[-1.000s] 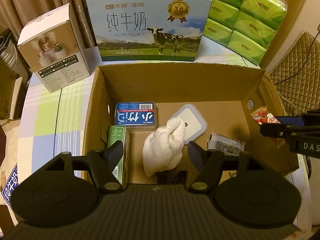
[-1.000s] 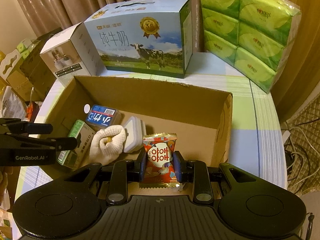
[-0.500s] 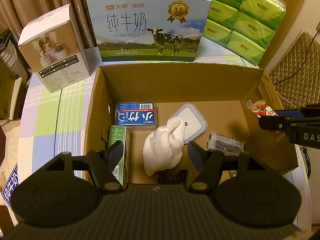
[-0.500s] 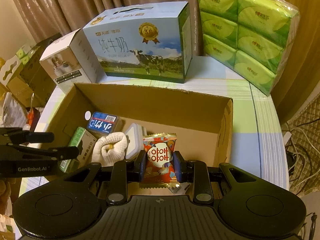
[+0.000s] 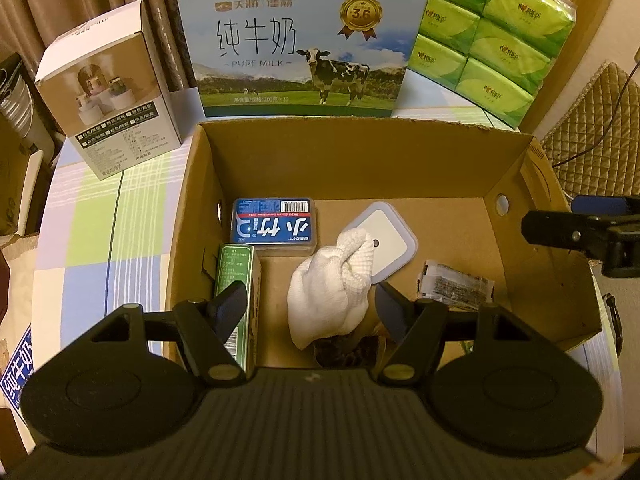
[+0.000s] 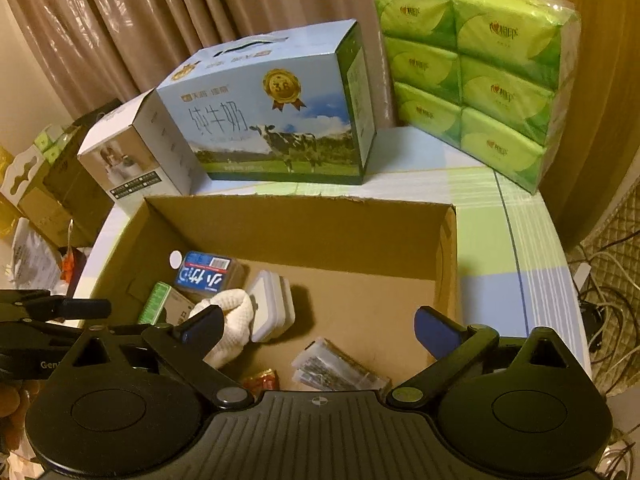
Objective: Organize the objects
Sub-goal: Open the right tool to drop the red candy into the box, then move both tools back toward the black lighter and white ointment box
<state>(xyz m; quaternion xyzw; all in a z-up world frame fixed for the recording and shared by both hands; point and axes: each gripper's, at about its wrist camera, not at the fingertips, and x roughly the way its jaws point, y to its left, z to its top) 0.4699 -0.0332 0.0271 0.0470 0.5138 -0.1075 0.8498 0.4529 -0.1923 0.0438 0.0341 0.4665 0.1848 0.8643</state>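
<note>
Right claw (image 6: 316, 322) over the open cardboard box (image 6: 304, 220), jaws opening wide, nothing between them; red snack packet (image 6: 262, 380) lies on the box floor just below, partly hidden by the claw body; clear wrapped packet (image 6: 336, 366) beside it; white cloth (image 6: 232, 320) leans on a white lidded container (image 6: 272, 308); blue tin (image 6: 204, 274) and green carton (image 6: 160, 304) by the left wall; left claw (image 6: 60, 310) at the left edge; milk carton (image 6: 272, 108), small white box (image 6: 132, 156) and green tissue packs (image 6: 476, 72) stand behind on the checked counter (image 6: 492, 232).

One cardboard box (image 5: 360, 160) holding one blue case (image 5: 274, 224), one green carton (image 5: 236, 268), one white cloth (image 5: 332, 296), one white container (image 5: 386, 236), one clear packet (image 5: 456, 284), one red snack (image 6: 262, 380).
</note>
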